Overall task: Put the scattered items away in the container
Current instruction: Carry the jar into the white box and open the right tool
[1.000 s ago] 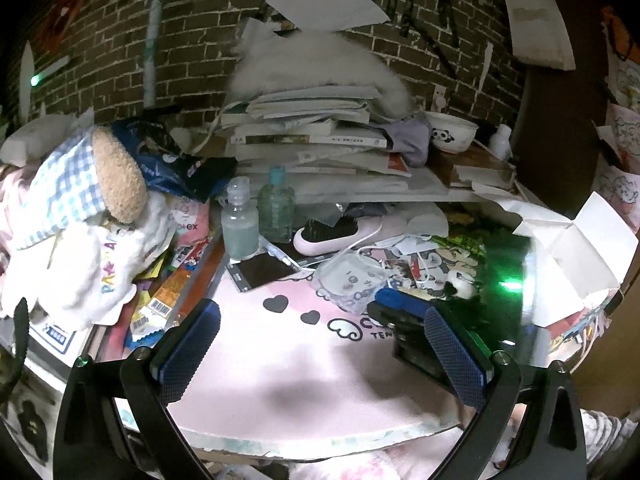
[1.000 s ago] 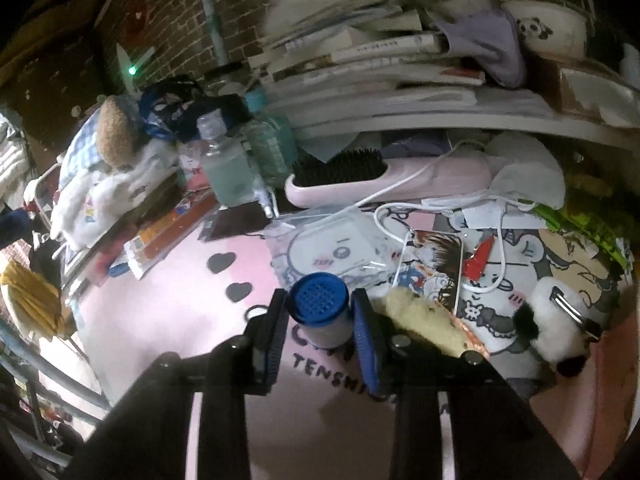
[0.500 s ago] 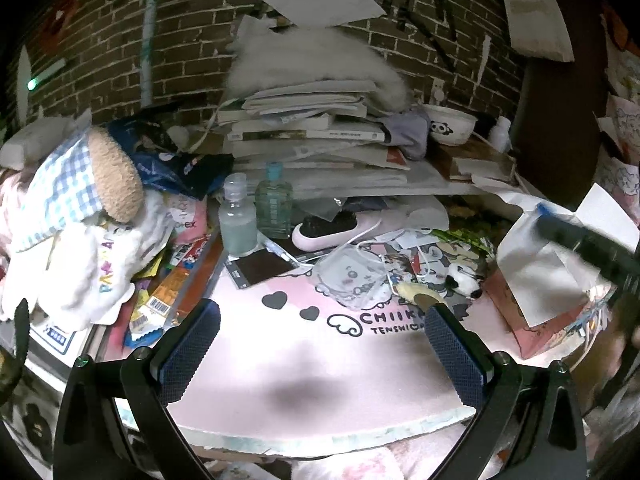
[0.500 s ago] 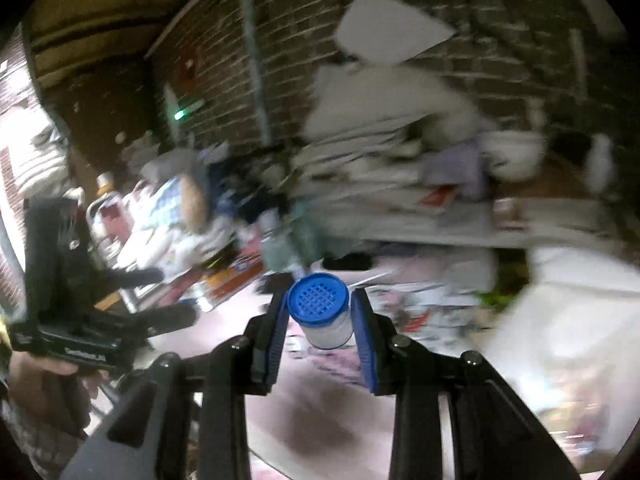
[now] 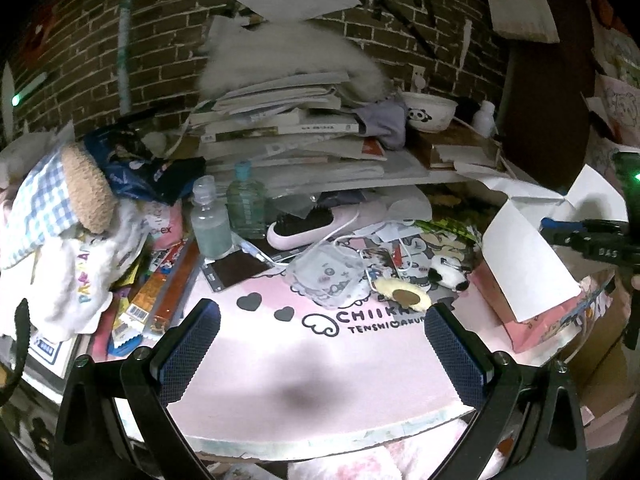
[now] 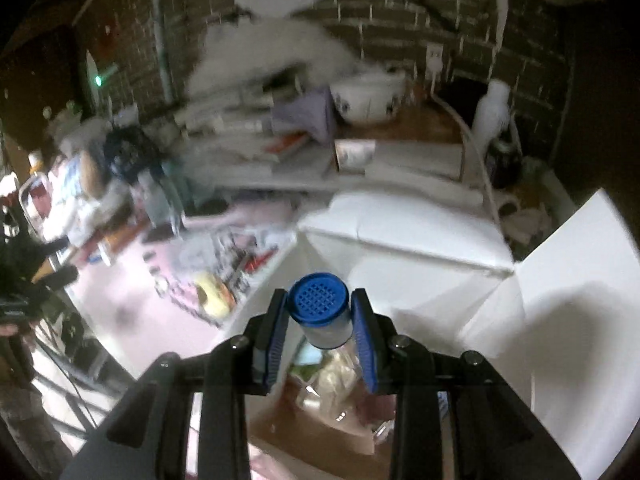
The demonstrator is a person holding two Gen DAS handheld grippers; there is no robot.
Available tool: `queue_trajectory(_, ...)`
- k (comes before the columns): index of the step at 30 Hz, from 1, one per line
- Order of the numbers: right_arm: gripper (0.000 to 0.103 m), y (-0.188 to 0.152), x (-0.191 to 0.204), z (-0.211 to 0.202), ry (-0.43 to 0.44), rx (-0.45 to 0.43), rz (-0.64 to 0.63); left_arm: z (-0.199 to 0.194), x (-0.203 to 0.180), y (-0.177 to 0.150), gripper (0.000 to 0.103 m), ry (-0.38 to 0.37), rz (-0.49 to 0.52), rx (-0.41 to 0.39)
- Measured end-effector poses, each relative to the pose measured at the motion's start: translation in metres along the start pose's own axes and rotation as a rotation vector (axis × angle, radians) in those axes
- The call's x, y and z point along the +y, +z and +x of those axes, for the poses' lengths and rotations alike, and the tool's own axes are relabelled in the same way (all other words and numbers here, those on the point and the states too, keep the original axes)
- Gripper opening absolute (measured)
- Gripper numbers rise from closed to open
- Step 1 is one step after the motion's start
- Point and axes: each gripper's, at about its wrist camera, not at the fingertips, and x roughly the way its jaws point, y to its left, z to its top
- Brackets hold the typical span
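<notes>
I count two clear bottles [image 5: 211, 220], two black hearts [image 5: 248, 303], one panda bowl [image 5: 430, 111], one hairbrush [image 5: 316, 226].

The pink mat [image 5: 280, 364] on the desk carries black lettering at lower centre of the left wrist view: "CHIIKA", cut off by a plush piece, and below it "TENSHI", with the rest unclear. At left, a white cloth [image 5: 86, 276] shows coloured letters, partly "PA". A pink packet [image 5: 166, 226] beside the bottles ends in "ex". The book spines are illegible.
</notes>
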Motion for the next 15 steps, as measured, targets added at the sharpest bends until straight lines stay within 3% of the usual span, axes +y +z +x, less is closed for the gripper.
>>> queue_trajectory(3, 0.029, -0.003, -0.002, 0.015, -0.007, 0.066, -0.010, 0.001, -0.002, -0.001, 0.102, 0.003, 0.009, 0.006)
queue_trajectory(7, 0.029, -0.002, -0.005, 0.017, -0.034, 0.064, -0.006, 0.002, -0.001, -0.002, 0.102, 0.012, 0.014, 0.014)
queue_trajectory(11, 0.048, 0.000, -0.004, 0.009, -0.027, 0.029, 0.017, 0.009, 0.004, -0.005, 0.102, 0.034, 0.003, 0.033)
queue_trajectory(15, 0.062, 0.003, 0.003, -0.011, -0.015, -0.086, 0.048, 0.021, 0.010, -0.008, 0.102, 0.024, -0.022, 0.053)
